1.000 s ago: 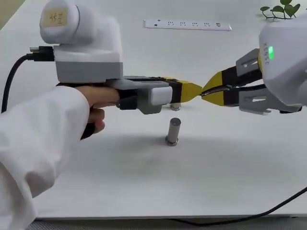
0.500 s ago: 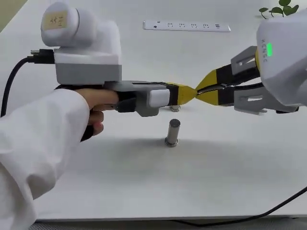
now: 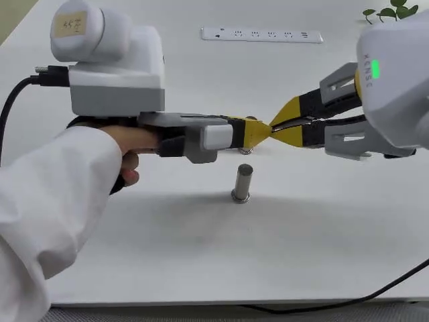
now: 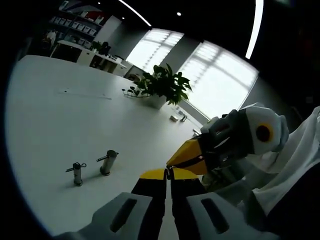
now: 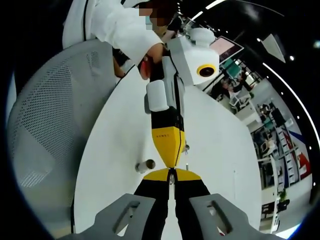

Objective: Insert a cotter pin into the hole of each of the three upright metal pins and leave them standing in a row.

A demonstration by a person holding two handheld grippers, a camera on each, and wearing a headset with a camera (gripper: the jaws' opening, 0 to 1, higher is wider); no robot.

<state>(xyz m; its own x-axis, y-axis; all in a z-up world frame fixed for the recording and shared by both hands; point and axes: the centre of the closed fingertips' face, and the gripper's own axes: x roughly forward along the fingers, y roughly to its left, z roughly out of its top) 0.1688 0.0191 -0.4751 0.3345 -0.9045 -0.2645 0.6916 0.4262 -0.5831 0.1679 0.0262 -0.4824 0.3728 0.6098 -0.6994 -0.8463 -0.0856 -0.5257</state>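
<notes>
Desk (image 3: 201, 255): white and level; it carries all items noted.

Sleeve (image 3: 47, 208): white, behind the left hand-held gripper (image 3: 266, 131). A black cable (image 3: 15, 114) runs from that gripper's rear.

Left hand-held gripper: held level above the desk with its jaws clenched together. Its own view (image 4: 169, 173) shows only a thin dark seam between them.

Right hand-held gripper (image 3: 276, 129): opposite the left one, with the yellow tips meeting point to point. Its jaws are also clenched (image 5: 171, 176). Whether either pair pinches anything at the meeting point is too small to tell.

Power strip (image 3: 261, 35): flat on the desk, well beyond both sets of jaws.

Plant (image 3: 392, 13): beyond the right hand-held gripper, at the far edge.

Metal pin (image 3: 242, 182): upright on the desk, below the meeting tips in the head view and apart from both. The base of a second metal pin (image 3: 247, 150) shows just under the left jaws.

In the left gripper view, two pins stand upright to the left of its jaws, well apart from them. The nearer pin (image 4: 107, 162) has a thin piece jutting from its top, which cannot be identified. The farther pin (image 4: 76, 173) has a looped cotter pin (image 4: 82, 165) at its head.
</notes>
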